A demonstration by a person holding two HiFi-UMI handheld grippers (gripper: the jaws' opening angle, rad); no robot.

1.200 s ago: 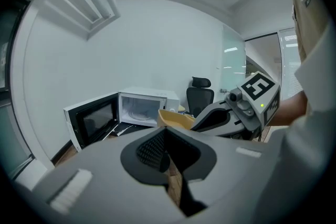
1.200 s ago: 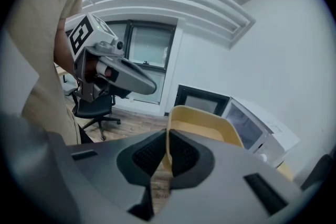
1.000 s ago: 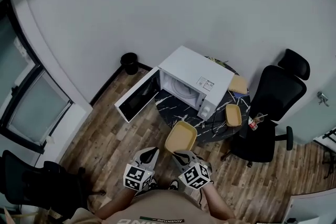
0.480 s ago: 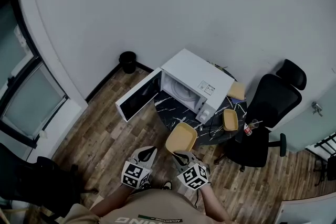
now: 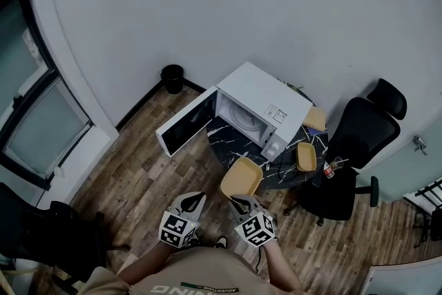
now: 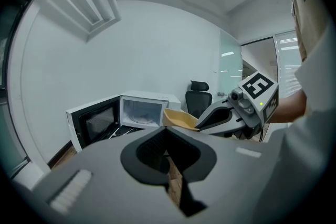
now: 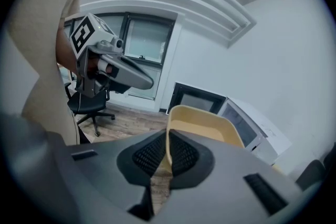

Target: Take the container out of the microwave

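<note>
A shallow yellow container (image 5: 241, 177) hangs in the air in front of the round table, outside the white microwave (image 5: 266, 101). My right gripper (image 5: 240, 200) is shut on its near rim. In the right gripper view the rim (image 7: 168, 140) sits between the black pads, with the container (image 7: 206, 124) stretching away toward the microwave (image 7: 251, 124). The microwave door (image 5: 185, 123) stands wide open and the cavity (image 6: 140, 112) holds only its turntable. My left gripper (image 5: 196, 199) is beside the right one, shut with nothing in it. From the left gripper view, the container (image 6: 177, 118) and right gripper (image 6: 206, 122) show ahead.
The microwave stands on a black marbled round table (image 5: 233, 142). Two more yellow containers (image 5: 306, 156) (image 5: 314, 119) lie on its right side, next to a black office chair (image 5: 357, 138). A black bin (image 5: 172, 78) stands by the wall. A second chair (image 5: 41, 238) is at lower left.
The head view has drifted a little, so the microwave and table sit slightly further right. Both grippers and the held container keep about the same pose.
</note>
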